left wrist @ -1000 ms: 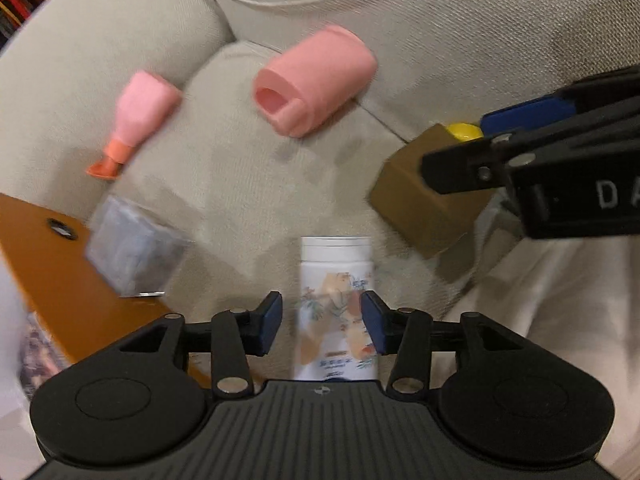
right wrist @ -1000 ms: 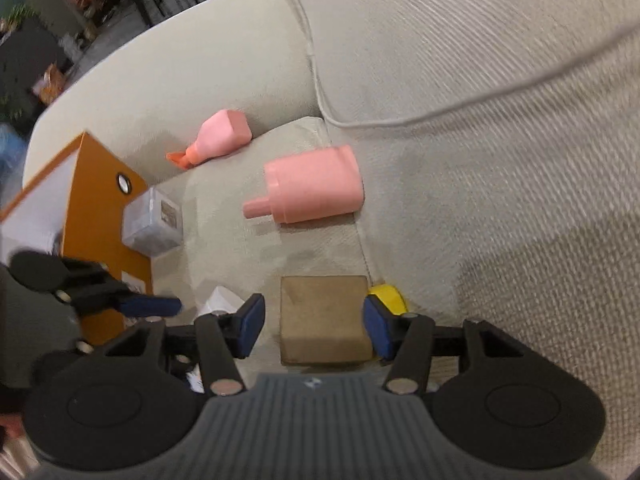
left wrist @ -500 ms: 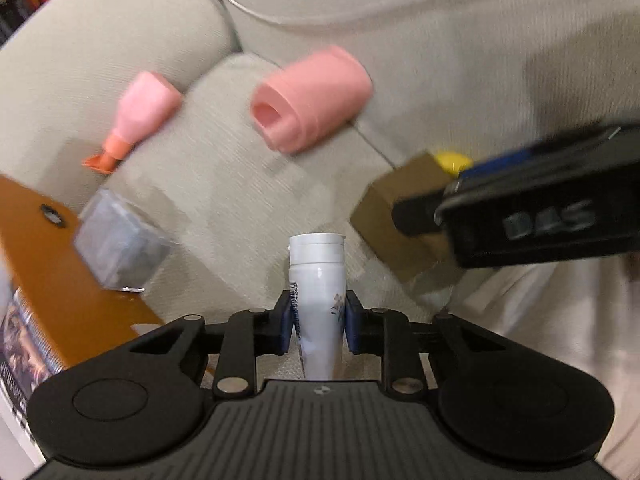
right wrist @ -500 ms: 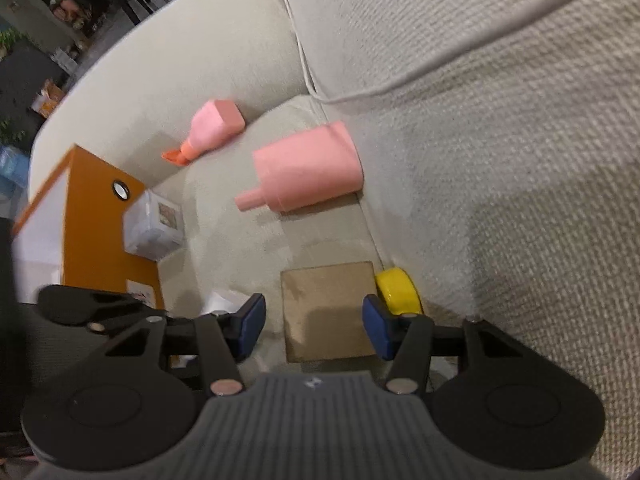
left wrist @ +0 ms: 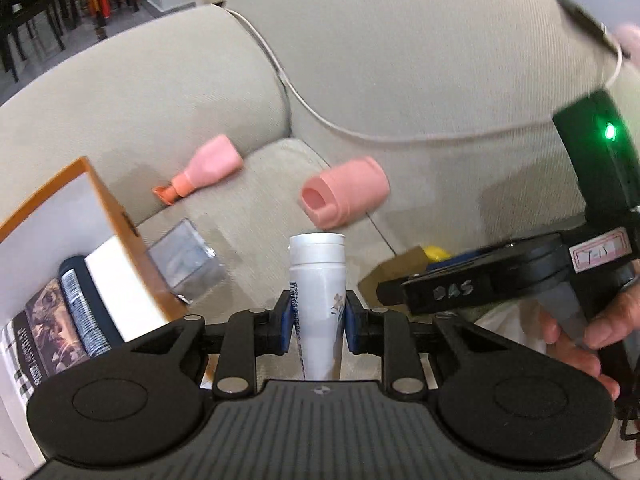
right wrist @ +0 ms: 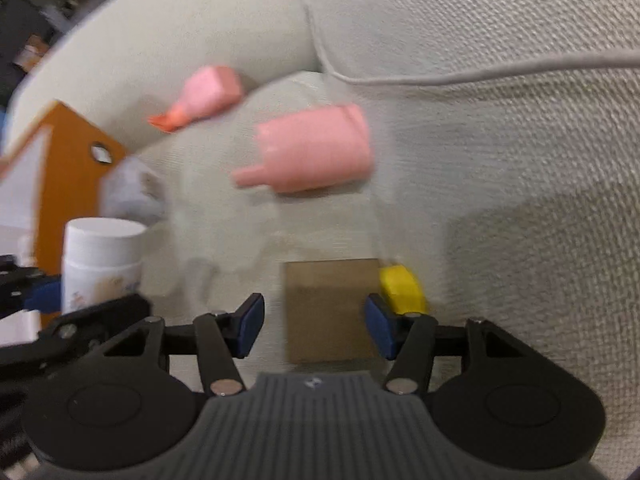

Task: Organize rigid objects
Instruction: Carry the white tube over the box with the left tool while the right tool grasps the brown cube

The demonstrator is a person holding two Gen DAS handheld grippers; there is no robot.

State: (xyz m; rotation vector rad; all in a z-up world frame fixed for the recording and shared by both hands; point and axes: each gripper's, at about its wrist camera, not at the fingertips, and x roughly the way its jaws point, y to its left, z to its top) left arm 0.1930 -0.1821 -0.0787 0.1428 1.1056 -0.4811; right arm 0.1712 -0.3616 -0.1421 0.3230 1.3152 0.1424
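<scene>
My left gripper [left wrist: 316, 322] is shut on a white bottle [left wrist: 318, 280] and holds it upright above the sofa seat; the bottle also shows at the left of the right wrist view [right wrist: 102, 260]. My right gripper [right wrist: 316, 322] is open, its jaws on either side of a brown cardboard box [right wrist: 330, 308], with a yellow object [right wrist: 400, 288] beside the box. The right gripper shows in the left wrist view [left wrist: 500, 280] over the box [left wrist: 400, 268]. A large pink bottle [right wrist: 316, 152] and a small pink bottle with an orange cap [right wrist: 204, 96] lie on the seat.
An orange box [left wrist: 116, 224] with books inside stands at the seat's left. A clear plastic cube [left wrist: 184, 256] lies against it. The sofa's armrest [left wrist: 140, 76] and back cushion [left wrist: 400, 60] enclose the seat.
My left gripper closed on the white bottle and lifted it off the seat. My right gripper stayed open and moved lower around the brown box.
</scene>
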